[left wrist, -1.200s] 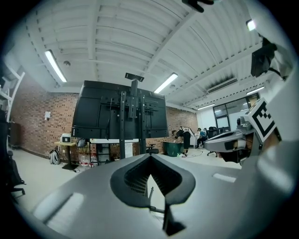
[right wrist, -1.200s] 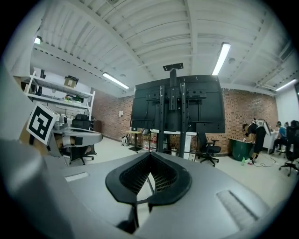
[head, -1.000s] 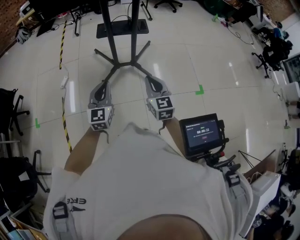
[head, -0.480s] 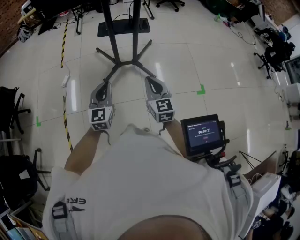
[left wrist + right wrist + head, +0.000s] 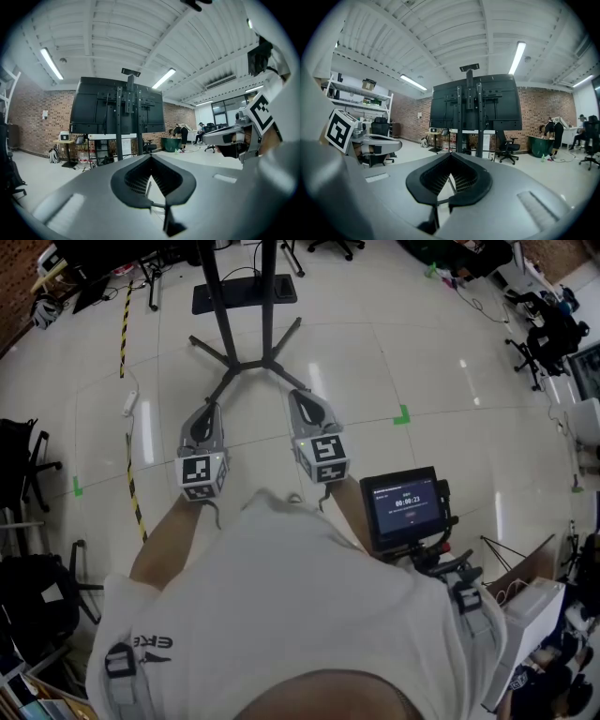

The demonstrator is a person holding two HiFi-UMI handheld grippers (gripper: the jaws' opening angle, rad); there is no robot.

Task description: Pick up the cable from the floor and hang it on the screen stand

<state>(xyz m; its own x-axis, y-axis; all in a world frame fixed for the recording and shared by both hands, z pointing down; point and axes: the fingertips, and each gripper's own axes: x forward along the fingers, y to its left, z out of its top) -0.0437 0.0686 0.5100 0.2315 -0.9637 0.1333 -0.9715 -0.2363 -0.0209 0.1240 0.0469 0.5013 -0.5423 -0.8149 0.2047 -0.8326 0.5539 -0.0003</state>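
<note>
Almost nothing has shifted since the earlier head frames: both grippers hold the same places in front of the person's chest, and the floor (image 5: 422, 343) has only drifted a touch in the frame. From the head view, the left gripper (image 5: 210, 409) at ten o'clock of centre and the right gripper (image 5: 296, 396) at twelve o'clock both point toward the spread feet of the screen stand (image 5: 246, 362), which rises at twelve o'clock. What looks like the cable (image 5: 123, 329), a long yellow-and-black striped line, lies on the floor at nine o'clock of the stand, well apart from both grippers, with a white power strip (image 5: 128, 404) beside it. A green tape mark (image 5: 401, 414) sits at three o'clock of the right gripper, and a small monitor (image 5: 405, 507) hangs at the person's right side. In the left gripper view, the left gripper (image 5: 151, 161) has its fingers pressed together at the tips with nothing between them; the screen stand (image 5: 124, 122) stands ahead at twelve o'clock before a brick wall (image 5: 33, 136), and the right gripper (image 5: 229, 138) shows at three o'clock. In the right gripper view, the right gripper (image 5: 451, 159) likewise has its fingers closed tip to tip and empty; the screen stand (image 5: 468, 117) is at twelve o'clock, the left gripper (image 5: 375, 140) at nine o'clock, and an office chair (image 5: 506, 150) at two o'clock.
</note>
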